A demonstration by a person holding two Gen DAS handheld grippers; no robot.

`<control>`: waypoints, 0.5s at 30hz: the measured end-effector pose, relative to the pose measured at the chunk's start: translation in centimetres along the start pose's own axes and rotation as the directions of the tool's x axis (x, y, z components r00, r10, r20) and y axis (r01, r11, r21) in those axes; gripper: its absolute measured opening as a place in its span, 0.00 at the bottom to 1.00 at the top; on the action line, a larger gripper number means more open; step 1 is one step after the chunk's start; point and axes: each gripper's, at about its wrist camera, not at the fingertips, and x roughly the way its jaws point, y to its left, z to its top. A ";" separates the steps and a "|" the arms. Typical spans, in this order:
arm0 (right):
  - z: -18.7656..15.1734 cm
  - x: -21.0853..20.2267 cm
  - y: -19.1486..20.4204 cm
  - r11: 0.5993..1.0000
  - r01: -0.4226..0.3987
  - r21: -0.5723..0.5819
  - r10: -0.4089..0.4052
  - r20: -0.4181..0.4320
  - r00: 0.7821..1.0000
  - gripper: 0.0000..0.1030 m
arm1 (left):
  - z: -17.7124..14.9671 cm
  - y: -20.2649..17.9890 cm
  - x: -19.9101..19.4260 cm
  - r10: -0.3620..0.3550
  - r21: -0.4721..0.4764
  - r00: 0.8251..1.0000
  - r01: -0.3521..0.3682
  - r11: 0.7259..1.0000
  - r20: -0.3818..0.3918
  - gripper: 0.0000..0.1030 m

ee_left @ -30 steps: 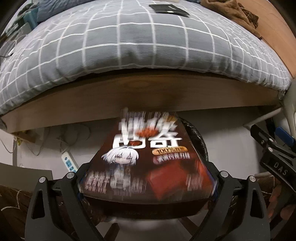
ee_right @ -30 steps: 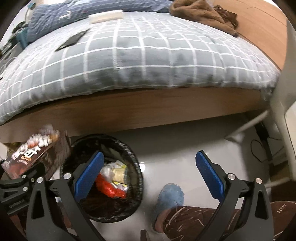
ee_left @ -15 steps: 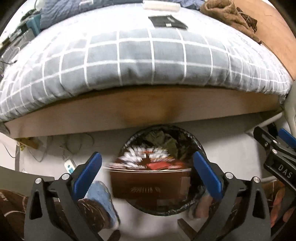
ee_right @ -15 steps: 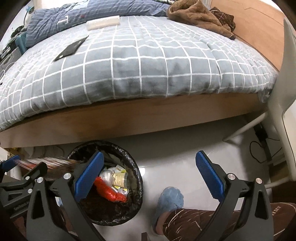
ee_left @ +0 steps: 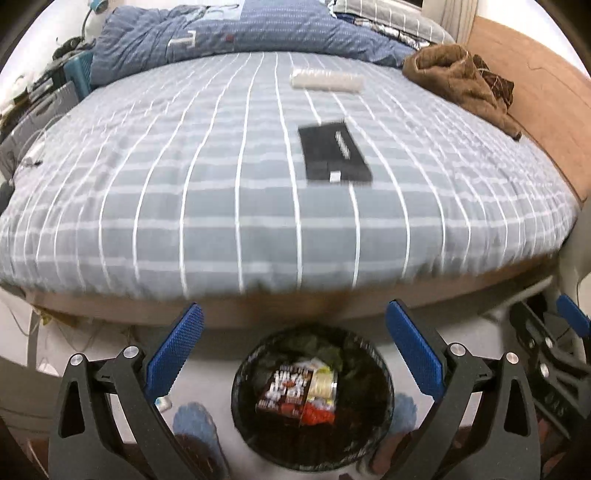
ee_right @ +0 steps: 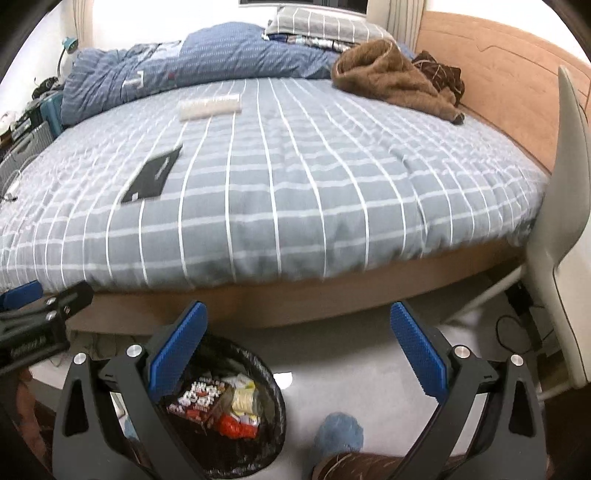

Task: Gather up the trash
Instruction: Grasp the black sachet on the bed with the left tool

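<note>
You're facing a wide bed (ee_right: 295, 192) under a grey quilt with a white grid, on a brown wooden frame (ee_right: 295, 299) with a wooden headboard (ee_right: 517, 92) along your right. A rumpled blue duvet (ee_right: 192, 62) and a grey striped pillow (ee_right: 325, 22) lie at the far end, beside a brown fleece garment (ee_right: 391, 77). The floor (ee_right: 351, 373) below is pale grey and glossy. A white chair (ee_right: 565, 221) stands at your right

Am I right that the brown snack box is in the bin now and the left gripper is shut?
Not quite. The brown snack box is in the bin, but the left gripper is open with nothing between its jaws; the left wrist view shows it.
</note>
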 end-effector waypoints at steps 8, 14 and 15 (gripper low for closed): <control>4.8 2.3 -0.2 0.999 -0.025 -0.021 0.026 0.050 0.998 0.93 | 5.2 -1.2 3.2 0.019 0.018 0.999 -0.020 1.000 0.036 0.94; 7.0 5.5 0.8 0.997 -0.067 -0.031 0.068 0.032 0.997 0.93 | 8.2 -1.7 6.0 0.014 0.029 0.999 -0.014 0.999 0.032 0.94; 7.4 5.8 1.0 0.997 -0.071 -0.032 0.072 0.033 0.997 0.93 | 8.8 -1.8 6.6 0.013 0.030 1.000 -0.014 0.999 0.028 0.94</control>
